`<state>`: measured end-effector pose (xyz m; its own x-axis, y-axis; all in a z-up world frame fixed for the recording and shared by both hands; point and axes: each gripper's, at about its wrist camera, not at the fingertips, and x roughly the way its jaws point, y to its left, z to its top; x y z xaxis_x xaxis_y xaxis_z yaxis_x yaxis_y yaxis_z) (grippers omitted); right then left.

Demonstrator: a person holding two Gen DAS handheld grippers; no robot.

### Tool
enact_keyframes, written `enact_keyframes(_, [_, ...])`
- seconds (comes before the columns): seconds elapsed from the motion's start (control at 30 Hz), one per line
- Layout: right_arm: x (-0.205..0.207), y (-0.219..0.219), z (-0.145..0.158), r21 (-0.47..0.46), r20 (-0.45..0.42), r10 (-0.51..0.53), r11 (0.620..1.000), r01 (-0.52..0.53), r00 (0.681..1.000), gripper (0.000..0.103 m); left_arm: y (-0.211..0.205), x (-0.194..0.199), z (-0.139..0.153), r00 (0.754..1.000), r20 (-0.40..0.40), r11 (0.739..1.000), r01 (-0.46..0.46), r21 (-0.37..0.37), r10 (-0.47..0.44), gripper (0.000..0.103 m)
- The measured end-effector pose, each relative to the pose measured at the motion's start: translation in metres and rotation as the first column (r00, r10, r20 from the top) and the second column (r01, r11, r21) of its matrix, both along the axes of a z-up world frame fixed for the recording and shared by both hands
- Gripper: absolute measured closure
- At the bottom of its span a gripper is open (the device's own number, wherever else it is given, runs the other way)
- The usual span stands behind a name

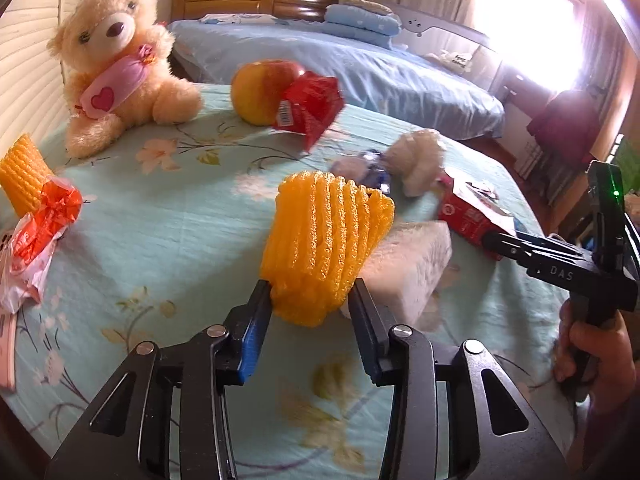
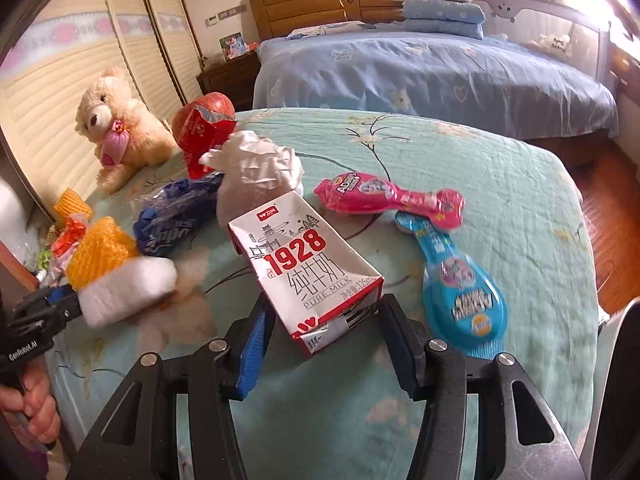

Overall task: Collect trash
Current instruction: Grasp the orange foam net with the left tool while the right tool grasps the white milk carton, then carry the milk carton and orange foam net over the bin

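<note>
Between your left tongs (image 1: 310, 300) sits the orange foam net (image 1: 324, 248), clamped; your right tongs (image 2: 324, 320) straddle the milk carton (image 2: 308, 272), apart, so close squarely before lifting.

Foam net (image 1: 326, 240) sits between the left claw (image 1: 308, 300) fingers, a foam block (image 1: 412, 264) just behind it. Milk carton (image 2: 308, 268) lies between the right claw (image 2: 324, 320) fingers. On the surface (image 2: 500, 184), a teddy bear (image 1: 116, 60) sits left of an apple (image 1: 256, 92). Two pouches (image 2: 464, 288) lie right of the carton.
</note>
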<state>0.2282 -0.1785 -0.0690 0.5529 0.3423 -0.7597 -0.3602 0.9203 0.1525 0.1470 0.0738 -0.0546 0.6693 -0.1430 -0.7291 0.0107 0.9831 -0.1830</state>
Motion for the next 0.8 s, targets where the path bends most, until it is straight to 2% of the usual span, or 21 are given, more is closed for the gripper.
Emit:
enact_keyframes(0.3, [-0.037, -0.032, 0.014, 0.049, 0.033, -0.075, 0.996, 0.074, 0.997, 0.049, -0.041, -0.013, 0.009, 0.997, 0.026, 0.996, 0.08, -0.041, -0.079, 0.066])
enact_keyframes(0.37, [-0.045, -0.042, 0.016, 0.062, 0.034, -0.099, 0.993, 0.096, 0.995, 0.049, -0.053, -0.014, 0.013, 0.994, 0.03, 0.992, 0.11, -0.061, -0.109, 0.077])
enact_keyframes(0.43, [-0.053, -0.053, 0.019, 0.068, 0.041, -0.121, 0.991, 0.118, 0.992, 0.049, -0.068, -0.014, 0.015, 0.988, 0.031, 0.986, 0.152, -0.071, -0.15, 0.082])
enact_keyframes(0.63, [-0.07, -0.076, 0.024, 0.087, 0.052, -0.172, 0.982, 0.167, 0.984, 0.049, -0.105, -0.028, 0.019, 0.972, 0.055, 0.973, 0.229, -0.017, -0.228, 0.082])
enact_keyframes(0.8, [-0.081, -0.085, 0.025, 0.092, 0.057, -0.186, 0.979, 0.18, 0.981, 0.049, -0.105, -0.037, 0.016, 0.976, 0.055, 0.977, 0.211, 0.041, -0.213, 0.081])
